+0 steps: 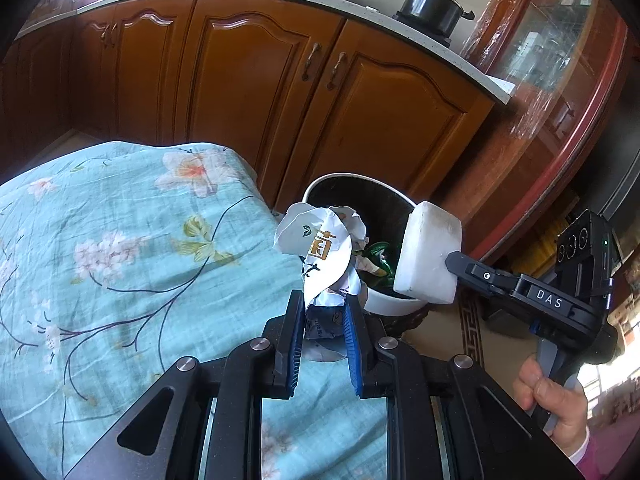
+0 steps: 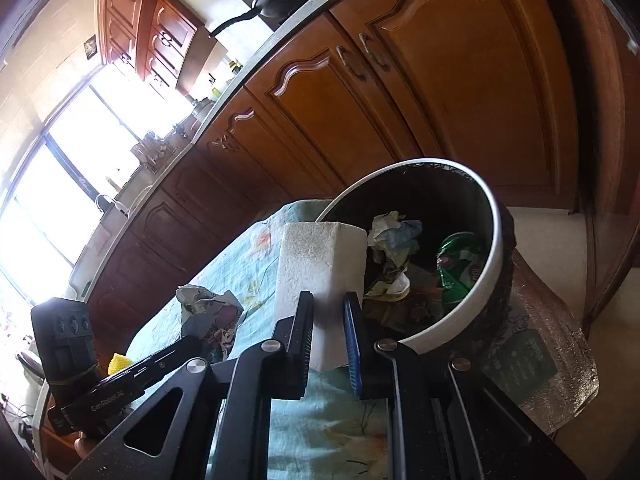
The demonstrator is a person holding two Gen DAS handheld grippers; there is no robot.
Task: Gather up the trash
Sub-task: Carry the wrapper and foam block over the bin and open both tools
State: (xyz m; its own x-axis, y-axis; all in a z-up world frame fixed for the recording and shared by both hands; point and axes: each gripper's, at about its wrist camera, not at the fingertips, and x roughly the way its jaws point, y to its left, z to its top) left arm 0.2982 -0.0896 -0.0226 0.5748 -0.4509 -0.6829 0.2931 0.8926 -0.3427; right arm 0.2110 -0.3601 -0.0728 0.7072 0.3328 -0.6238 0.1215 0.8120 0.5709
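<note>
Two grippers (image 1: 322, 312) (image 2: 329, 312), one wrapper (image 1: 320, 248), one foam block (image 2: 324, 272)

The right gripper (image 2: 328, 334) has its fingers (image 2: 303, 336) clamped on a white foam block (image 2: 323, 270), upright at 6 o'clock. At 3 o'clock sits the white-rimmed bin (image 2: 494, 248) (crumpled paper and a green wrapper inside). The left gripper (image 2: 188, 344), at 8 o'clock, holds a crumpled wrapper (image 2: 210, 314) over the floral cloth (image 2: 320, 420).
</note>
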